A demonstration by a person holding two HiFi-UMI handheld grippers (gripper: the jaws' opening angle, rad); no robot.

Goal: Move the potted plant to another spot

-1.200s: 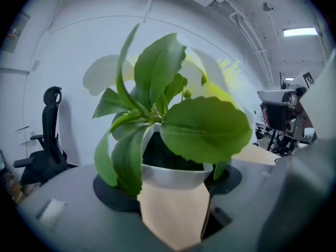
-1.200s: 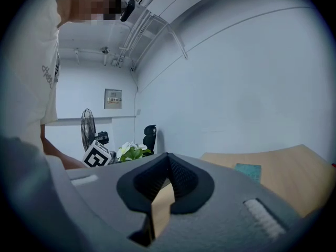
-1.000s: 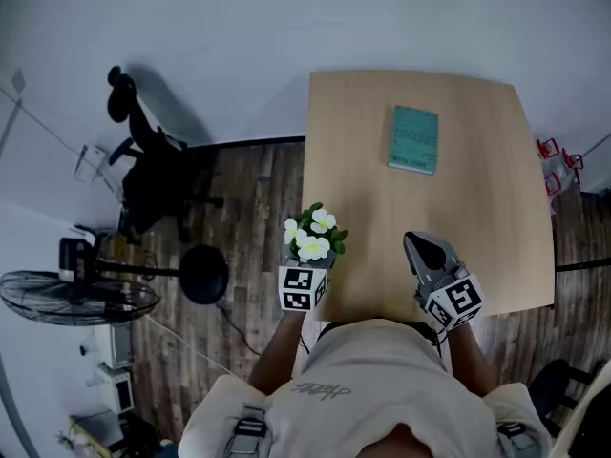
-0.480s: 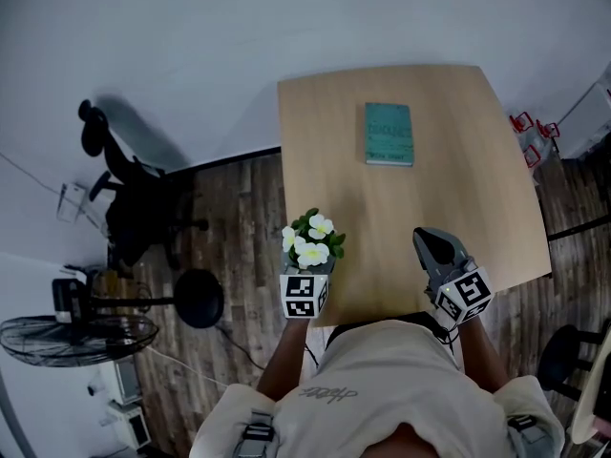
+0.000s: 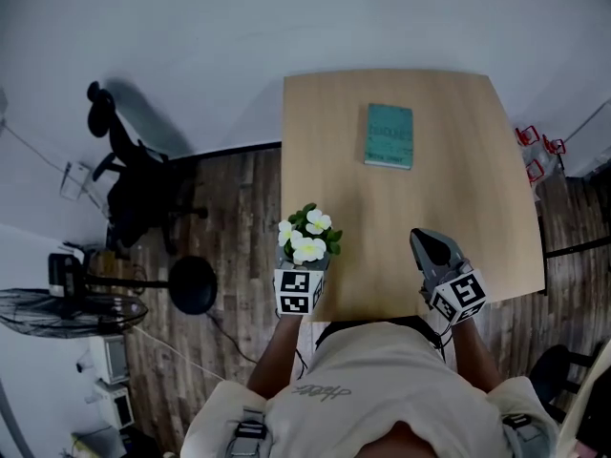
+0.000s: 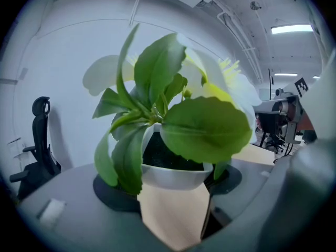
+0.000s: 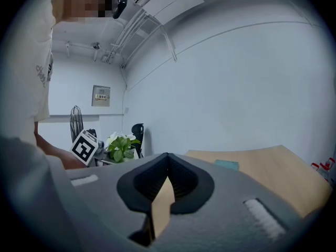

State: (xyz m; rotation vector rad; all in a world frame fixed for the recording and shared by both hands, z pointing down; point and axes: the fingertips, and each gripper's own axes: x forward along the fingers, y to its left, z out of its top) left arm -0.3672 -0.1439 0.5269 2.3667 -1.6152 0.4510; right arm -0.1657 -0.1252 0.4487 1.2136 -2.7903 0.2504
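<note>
Down at the lower left of the table (image 5: pixel 458 218), right on its left edge in the head view, the potted plant (image 5: pixel 305 239) sits in the left gripper (image 5: pixel 305 260). The jaws are clamped on the white pot (image 6: pixel 173 175), one pad on each side just under the rim. That's the place to hold it: the wall is the only stiff part.

It looks small and light, but the pot seems smooth, so it could slip. The leaves (image 6: pixel 205 127) and white flowers (image 5: pixel 307 246) are soft and would crush. Loose dark soil means keeping it upright.

Over at the lower right, the right gripper (image 5: pixel 422 240) has its jaws pressed together on nothing, well apart from the plant. A teal book (image 5: pixel 389 135) lies toward the far edge.

Hard to read: foliage covers the left jaw tips from above and fills the left gripper view. The pot's base is cut off, so I can't tell whether it rests on the wood or hangs just above it.
</note>
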